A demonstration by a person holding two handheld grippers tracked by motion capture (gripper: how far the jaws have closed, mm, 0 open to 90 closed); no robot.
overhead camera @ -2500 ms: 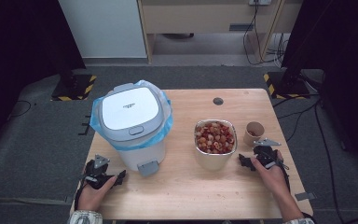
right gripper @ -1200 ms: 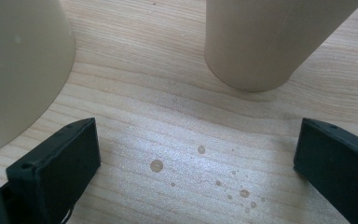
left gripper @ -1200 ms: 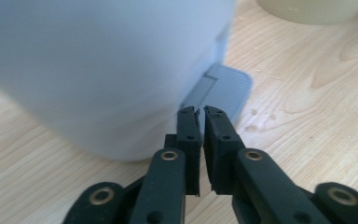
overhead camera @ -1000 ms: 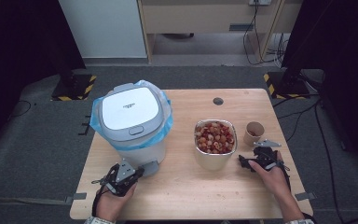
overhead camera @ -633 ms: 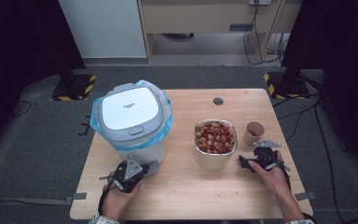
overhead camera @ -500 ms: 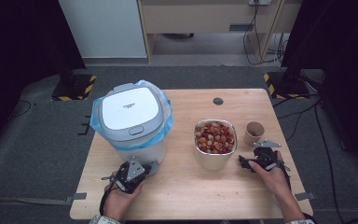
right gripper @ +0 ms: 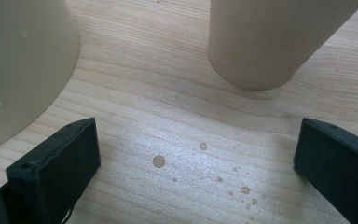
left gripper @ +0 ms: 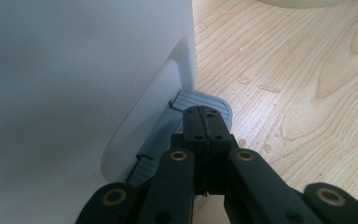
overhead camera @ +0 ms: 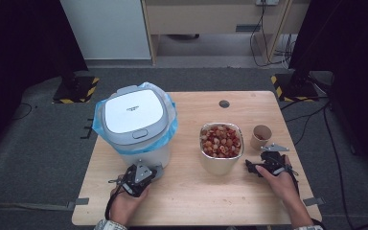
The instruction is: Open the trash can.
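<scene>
On the near edge of the wooden bench (overhead camera: 191, 201), the left gripper (left gripper: 205, 122) has its fingers clenched together with nothing between them, tips resting over the grey foot pedal (left gripper: 193, 100) of the white pedal bin (overhead camera: 134, 122). The pedal juts from the bin's base toward the person, its long axis level, lying just under and ahead of the fingertips. At the near right, the right gripper (right gripper: 196, 154) rests released, fingers wide apart, facing the metal bowl of lychees (overhead camera: 221, 143) and the paper cup (overhead camera: 261, 135) beyond
</scene>
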